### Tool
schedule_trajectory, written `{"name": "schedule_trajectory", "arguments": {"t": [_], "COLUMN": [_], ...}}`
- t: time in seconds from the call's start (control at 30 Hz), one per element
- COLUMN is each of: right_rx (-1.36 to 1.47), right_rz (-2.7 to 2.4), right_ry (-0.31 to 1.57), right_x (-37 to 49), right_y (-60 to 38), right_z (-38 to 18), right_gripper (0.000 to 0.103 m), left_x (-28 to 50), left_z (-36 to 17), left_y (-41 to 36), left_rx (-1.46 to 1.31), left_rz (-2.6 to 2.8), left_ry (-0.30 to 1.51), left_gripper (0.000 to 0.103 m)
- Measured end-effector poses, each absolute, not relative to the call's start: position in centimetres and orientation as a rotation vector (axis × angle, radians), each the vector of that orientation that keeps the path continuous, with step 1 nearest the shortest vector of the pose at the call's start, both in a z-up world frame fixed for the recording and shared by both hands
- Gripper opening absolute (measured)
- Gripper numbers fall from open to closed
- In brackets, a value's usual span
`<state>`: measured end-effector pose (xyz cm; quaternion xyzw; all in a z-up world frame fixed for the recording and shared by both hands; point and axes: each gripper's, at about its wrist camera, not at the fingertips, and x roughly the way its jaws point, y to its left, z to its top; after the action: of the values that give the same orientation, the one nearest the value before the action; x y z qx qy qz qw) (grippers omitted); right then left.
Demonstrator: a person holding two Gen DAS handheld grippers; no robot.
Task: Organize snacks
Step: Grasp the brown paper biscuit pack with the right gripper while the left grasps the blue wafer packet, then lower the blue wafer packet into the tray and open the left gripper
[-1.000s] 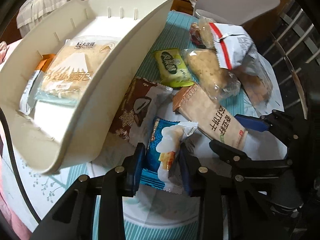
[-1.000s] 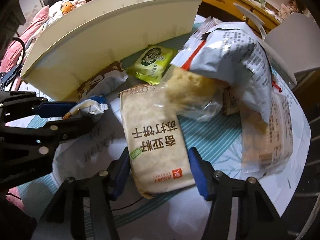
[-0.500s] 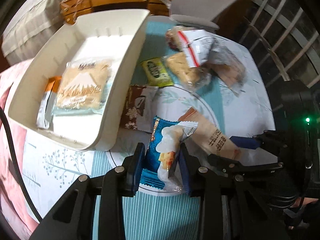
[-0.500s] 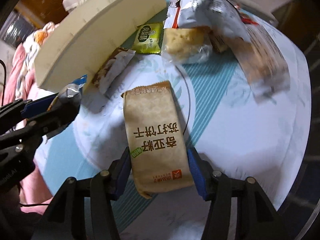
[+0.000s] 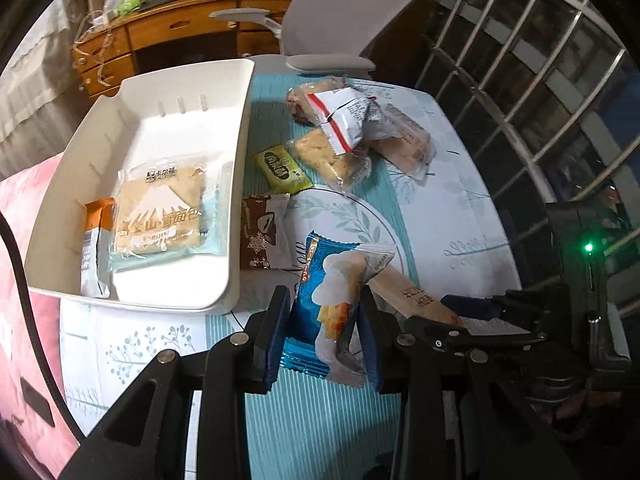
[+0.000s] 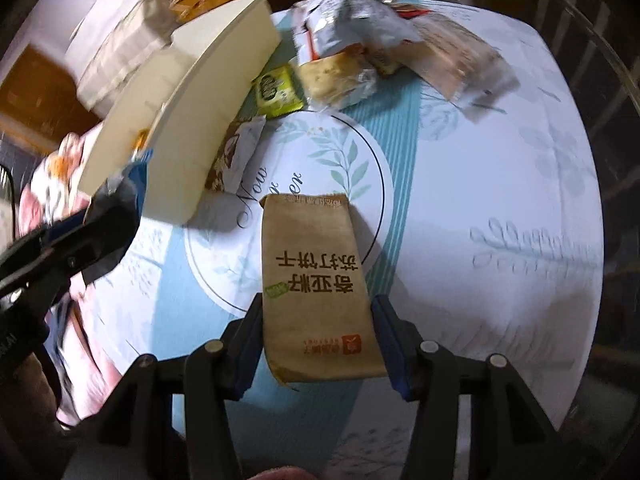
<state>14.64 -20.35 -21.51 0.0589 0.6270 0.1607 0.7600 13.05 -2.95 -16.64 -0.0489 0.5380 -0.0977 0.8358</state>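
Blue-wrapped snack packet (image 5: 332,304) pinched between the blue pads of the left gripper (image 5: 324,328), its long axis running away from the camera along the fingers, its sealed top edge pointing toward the far side of the table (image 5: 460,208). The packet hangs clear of the tablecloth, to the right of the near corner of the white bin (image 5: 236,184).

Tan cracker packet (image 6: 316,288) between the pads of the right gripper (image 6: 316,336), whose jaws are closing on its lower half; both pads lie against its long edges. Its long axis also runs along the fingers, with the crimped far end pointing toward the printed ring at the table's centre and the red logo at the near end. It is above the table surface, its shadow falling to the right.

Inside the white bin lie a bread packet (image 5: 160,212) and, at its left, a narrow orange-topped packet (image 5: 94,248), both flat on the floor of the bin.

On the cloth just beside the bin's right wall: a brown packet (image 5: 262,236) and a green packet (image 5: 282,168). Farther back, a heap of clear and white-and-red bags (image 5: 352,128). Behind the table stand a grey chair (image 5: 340,12) and a wooden desk (image 5: 168,36).
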Motion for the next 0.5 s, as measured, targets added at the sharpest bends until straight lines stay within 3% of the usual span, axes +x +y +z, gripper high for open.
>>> {"name": "schedule_trajectory", "arguments": {"t": [0.2,0.23,0.27,0.33,0.4,0.5], "right_rx": [0.237,0.267,0.289,0.326,0.356,0.387], "right_rz": [0.215,0.195,0.184,0.122,0.094,0.049], "right_ry": [1.323,1.31,1.293,1.277,1.249,1.206], "right_x": [13.3,13.1,12.9,12.4,12.0,11.6], "right_y": [-18.7,-18.6,-18.1,-17.8,-17.4,-16.6], "right_z": [-19.6,-19.2,-18.8,-18.0,-17.5,-16.8], "right_gripper": [0.049,0.024,0.016,0.012,0.002,0.0], "left_x": [13.0,13.0,13.0,13.0,13.0,13.0], "left_z": [-14.3,-13.8,-13.1,-12.4,-11.5,-10.3], "left_y": [-0.7,-0.4,0.1,0.8,1.8,3.1], "left_rx": [-0.059,-0.043,-0.016,0.011,0.029,0.072], "left_rz": [-0.348,-0.366,-0.388,-0.414,-0.447,-0.484], "left_ry": [1.131,1.118,1.105,1.092,1.077,1.045], "left_gripper": [0.031,0.031,0.031,0.031,0.031,0.031]}}
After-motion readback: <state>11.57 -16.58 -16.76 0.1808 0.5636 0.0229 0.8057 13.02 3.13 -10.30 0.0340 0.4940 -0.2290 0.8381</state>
